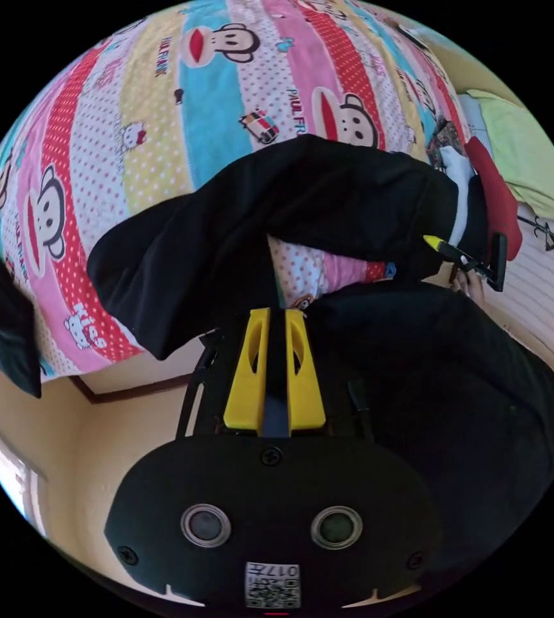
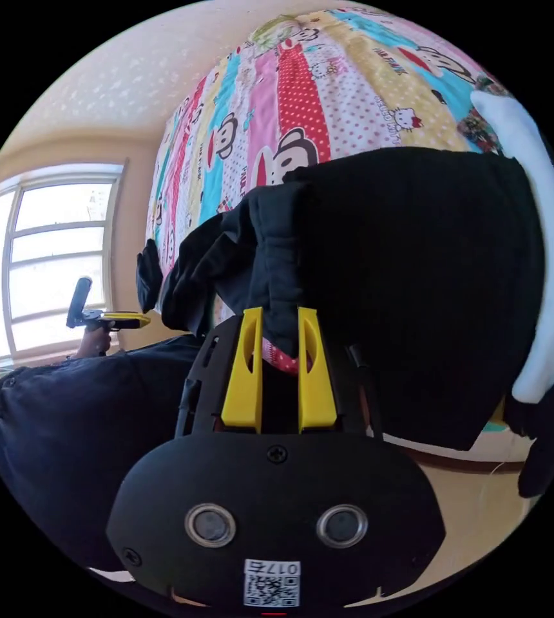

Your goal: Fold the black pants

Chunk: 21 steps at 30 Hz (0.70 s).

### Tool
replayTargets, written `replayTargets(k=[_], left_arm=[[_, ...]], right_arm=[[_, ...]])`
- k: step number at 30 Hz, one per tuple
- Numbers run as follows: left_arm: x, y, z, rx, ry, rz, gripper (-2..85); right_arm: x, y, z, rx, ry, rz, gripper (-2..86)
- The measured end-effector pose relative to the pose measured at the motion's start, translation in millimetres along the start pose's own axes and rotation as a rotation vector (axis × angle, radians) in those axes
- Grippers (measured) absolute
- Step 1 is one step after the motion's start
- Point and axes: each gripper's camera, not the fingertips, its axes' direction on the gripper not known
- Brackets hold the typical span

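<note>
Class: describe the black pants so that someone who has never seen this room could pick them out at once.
Find the bed with the striped cartoon-monkey sheet. The black pants lie at its near edge, partly hanging over, pinched by both yellow-jawed grippers, left and right. They are the large plain black cloth on that bright print.

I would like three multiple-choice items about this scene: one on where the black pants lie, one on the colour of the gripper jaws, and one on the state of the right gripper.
1. Where do the black pants lie?
A. On the cartoon-print bedspread
B. On a wooden chair
C. In a laundry basket

2. What colour are the jaws of the left gripper?
A. Blue
B. Yellow
C. White

3. What is the state of the right gripper?
A. Wide open, away from all cloth
B. Shut on a white towel
C. Shut on a bunched fold of the black pants

Answers:
1. A: the pants spread across the striped cartoon print, hanging over the bed edge.
2. B: both jaws show bright yellow in the left gripper view.
3. C: black cloth sits pinched between the two jaws in the right gripper view.
</note>
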Motion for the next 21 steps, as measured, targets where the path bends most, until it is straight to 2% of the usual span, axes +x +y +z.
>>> replayTargets(k=[4, 6, 9, 10, 11, 13, 15, 18, 21], left_arm=[[51, -69, 16, -0.007, -0.059, 0.159, 5.7], [74, -93, 24, 0.02, -0.053, 0.214, 6.6], [110, -126, 43, 0.051, 0.022, 0.289, 7.6], [124, -136, 51, 0.071, 0.047, 0.308, 7.8], [137, -144, 54, 0.107, 0.071, 0.322, 8.1], [158, -149, 50, 0.213, 0.103, 0.349, 8.5], [177, -152, 44, 0.309, 0.112, 0.377, 8.9], [204, -164, 45, 0.399, 0.075, 0.39, 11.8], [231, -177, 51, 0.485, -0.069, 0.376, 16.2]], right_arm=[[8, 31, -21, 0.213, 0.07, 0.075, 10.9], [18, 33, -15, 0.215, 0.086, 0.066, 10.9], [50, 10, 24, 0.019, -0.081, 0.028, 9.1], [59, 2, 28, -0.001, -0.105, 0.032, 5.7], [60, -1, 25, 0.012, -0.158, 0.003, 4.0], [54, -15, -6, 0.107, -0.422, -0.149, 2.9], [45, -30, -28, 0.142, -0.486, -0.203, 2.6], [22, -59, -48, 0.1, -0.454, -0.305, 2.3], [-3, -72, -56, 0.052, -0.49, -0.439, 2.1]])
